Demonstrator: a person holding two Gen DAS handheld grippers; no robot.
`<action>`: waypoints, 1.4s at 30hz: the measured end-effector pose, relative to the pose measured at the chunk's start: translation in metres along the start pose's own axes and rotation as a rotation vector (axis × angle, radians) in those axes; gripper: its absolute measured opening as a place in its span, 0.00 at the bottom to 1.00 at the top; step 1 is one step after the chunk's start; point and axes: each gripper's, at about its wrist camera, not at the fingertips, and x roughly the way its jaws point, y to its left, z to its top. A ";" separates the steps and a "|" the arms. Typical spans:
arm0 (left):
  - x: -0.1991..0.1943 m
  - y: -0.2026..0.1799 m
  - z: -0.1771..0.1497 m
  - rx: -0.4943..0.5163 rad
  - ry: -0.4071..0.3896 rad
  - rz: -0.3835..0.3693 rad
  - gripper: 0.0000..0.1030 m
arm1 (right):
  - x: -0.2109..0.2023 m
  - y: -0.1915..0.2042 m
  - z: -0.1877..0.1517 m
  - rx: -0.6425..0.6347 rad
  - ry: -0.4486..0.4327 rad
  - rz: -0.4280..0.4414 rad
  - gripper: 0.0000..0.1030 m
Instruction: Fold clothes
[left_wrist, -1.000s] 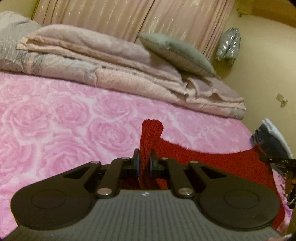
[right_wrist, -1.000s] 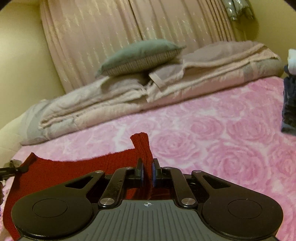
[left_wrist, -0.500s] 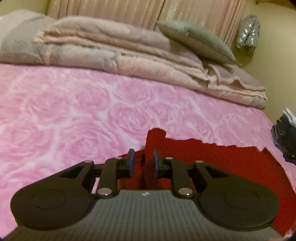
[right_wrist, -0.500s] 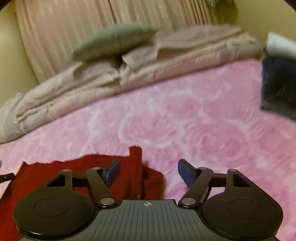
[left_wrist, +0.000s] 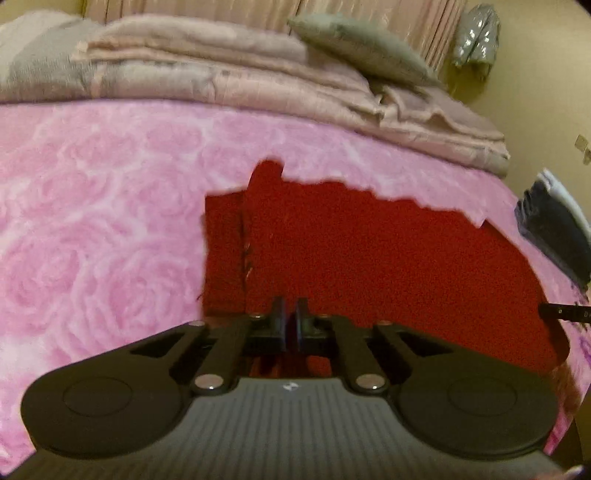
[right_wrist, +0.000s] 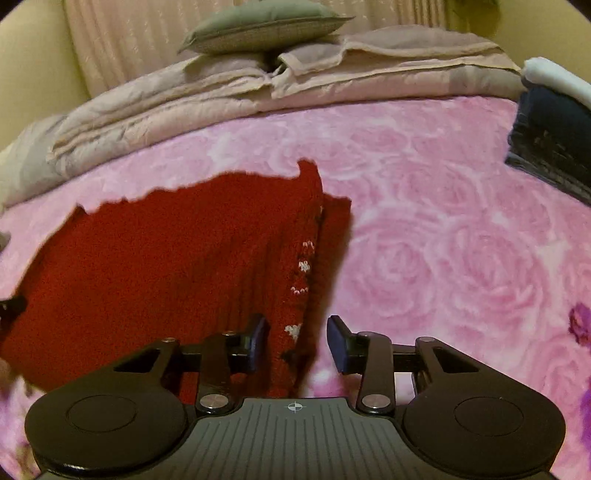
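Red knitted sweater (left_wrist: 369, 251) lies spread flat on the pink rose-patterned bed cover (left_wrist: 92, 229), with one side panel turned over so that a doubled strip shows along its edge. The left gripper (left_wrist: 290, 325) stands low over the near part of the garment with its jaws almost together; only a thin slit with red inside shows, and it is not possible to tell whether cloth is pinched there. The right gripper (right_wrist: 297, 341) has its jaws wide apart, one on each side of the folded edge strip with small white stitches, and holds nothing.

The knit looks thick, soft and limp, probably rather light. It will likely sag and stretch when it is lifted at one point, and its rough surface may cling to the plush cover, so it should not slide easily. Good places for taking hold seem to be the doubled edges and the corners, where two layers give more body. Further away lie a folded quilt (right_wrist: 258, 92), a grey pillow (right_wrist: 262, 26) and a stack of dark folded clothes (right_wrist: 550, 147).
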 end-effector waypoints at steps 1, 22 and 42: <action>-0.005 -0.002 0.002 -0.003 -0.015 0.002 0.05 | -0.007 0.000 0.001 0.014 -0.018 0.009 0.38; -0.098 -0.027 -0.070 -0.266 0.066 0.105 0.24 | -0.086 -0.014 -0.075 0.358 0.049 0.117 0.73; -0.113 -0.039 -0.097 -0.316 0.118 0.143 0.26 | -0.091 -0.030 -0.094 0.471 0.074 0.148 0.73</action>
